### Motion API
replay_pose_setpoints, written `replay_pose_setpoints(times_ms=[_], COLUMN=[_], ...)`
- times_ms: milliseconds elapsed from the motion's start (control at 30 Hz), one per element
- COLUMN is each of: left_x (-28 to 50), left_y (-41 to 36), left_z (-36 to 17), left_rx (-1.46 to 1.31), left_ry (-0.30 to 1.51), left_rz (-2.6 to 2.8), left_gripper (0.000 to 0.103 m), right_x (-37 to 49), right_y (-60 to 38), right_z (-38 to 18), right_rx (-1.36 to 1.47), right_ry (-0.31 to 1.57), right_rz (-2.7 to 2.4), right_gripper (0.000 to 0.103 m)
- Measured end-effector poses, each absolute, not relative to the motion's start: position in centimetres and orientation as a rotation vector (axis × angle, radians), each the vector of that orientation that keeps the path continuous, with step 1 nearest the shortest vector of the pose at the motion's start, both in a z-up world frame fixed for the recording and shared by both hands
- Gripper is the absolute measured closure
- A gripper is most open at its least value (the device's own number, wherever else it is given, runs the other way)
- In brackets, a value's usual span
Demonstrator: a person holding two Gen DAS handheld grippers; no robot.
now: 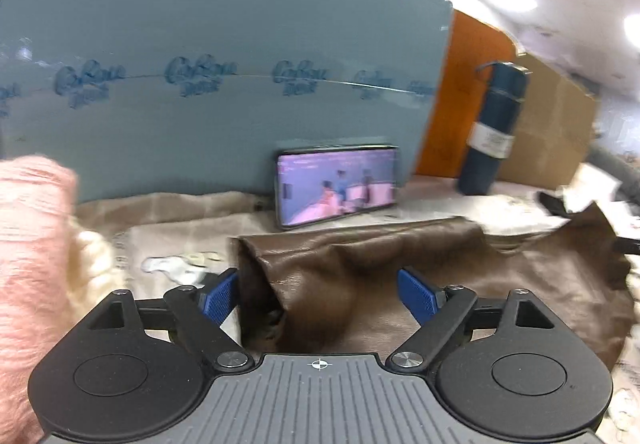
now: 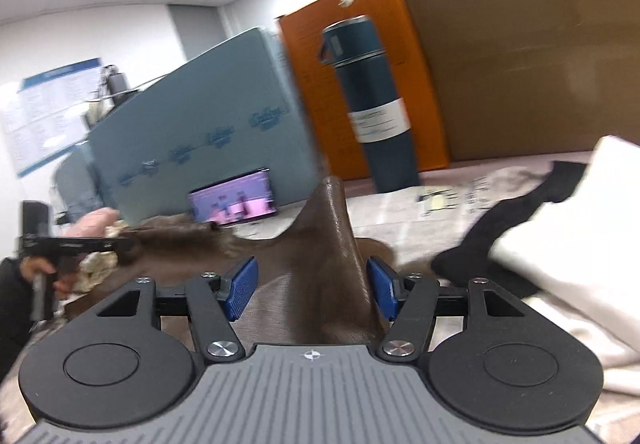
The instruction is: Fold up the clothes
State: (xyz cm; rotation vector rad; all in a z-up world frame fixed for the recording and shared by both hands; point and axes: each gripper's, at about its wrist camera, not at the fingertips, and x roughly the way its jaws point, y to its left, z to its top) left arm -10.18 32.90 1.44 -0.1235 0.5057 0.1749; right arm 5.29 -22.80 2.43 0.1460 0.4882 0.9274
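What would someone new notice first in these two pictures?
Probably the brown garment, lying rumpled between the open left gripper and, seen from the other side, the open right gripper. Behind it a lit phone leans against a blue-grey board, with a dark blue flask standing to its right.

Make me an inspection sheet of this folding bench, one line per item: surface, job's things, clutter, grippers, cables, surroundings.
Surface: table covered by a pale printed sheet.
Job's things: brown garment spread out, its near end bunched into a fold; in the right wrist view a ridge of it stands up.
Clutter: phone propped with its screen lit, blue flask upright, pink fuzzy cloth, white cloth with a black cloth on it.
Grippers: left hand-held gripper open wide, brown fold between the jaws; right hand-held gripper open, pads clear of the ridge.
Cables: nothing seen.
Surroundings: blue-grey board, orange panel, cardboard box, wall poster.
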Motion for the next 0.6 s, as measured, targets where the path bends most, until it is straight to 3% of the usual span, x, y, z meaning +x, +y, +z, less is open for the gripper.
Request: replay_pose_setpoints(times_ms=[333, 367, 433, 600], left_x=[-13.6, -14.1, -15.2, -17.7], left_y=[29.4, 29.0, 28.2, 27.1], left_z=[3.3, 3.3, 3.3, 2.6], left_rx=[-0.085, -0.093, -0.110, -0.176], left_ry=[0.445, 0.446, 0.448, 0.469], left_rz=[0.344, 0.350, 0.362, 0.378], left_gripper=[0.015, 0.014, 0.011, 0.008], right_x=[5.5, 5.2, 4.5, 1.4], right_y=[-22.3, -22.6, -23.3, -25.0], right_z=[1.4, 1.8, 2.6, 4.2], right_rx=[0.081, 0.096, 0.127, 0.246], right_ry=[0.574, 0.561, 0.536, 0.555], right_rz=[0.732, 0.728, 0.720, 0.698], right_gripper=[0.040, 0.038, 0.021, 0.008])
